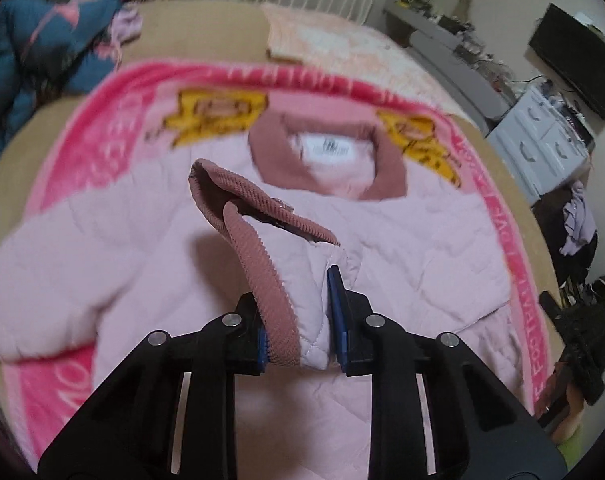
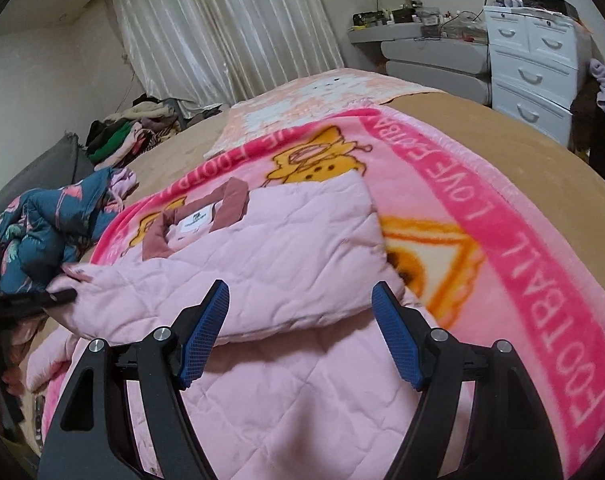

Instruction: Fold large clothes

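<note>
The pink jacket is being folded, half done: its cuff is being clamped by the left gripper; the right gripper is being held wide open, empty.

The left gripper has its jaws drawn close together, the blue pads pinching a cuffed fold of fabric between them, and it points forward and slightly downward. The right gripper stands with its jaws spread wide, blue ribbed pads facing each other across an empty gap, hovering level and holding nothing. In the right wrist view, the left gripper shows at the far left edge.
</note>
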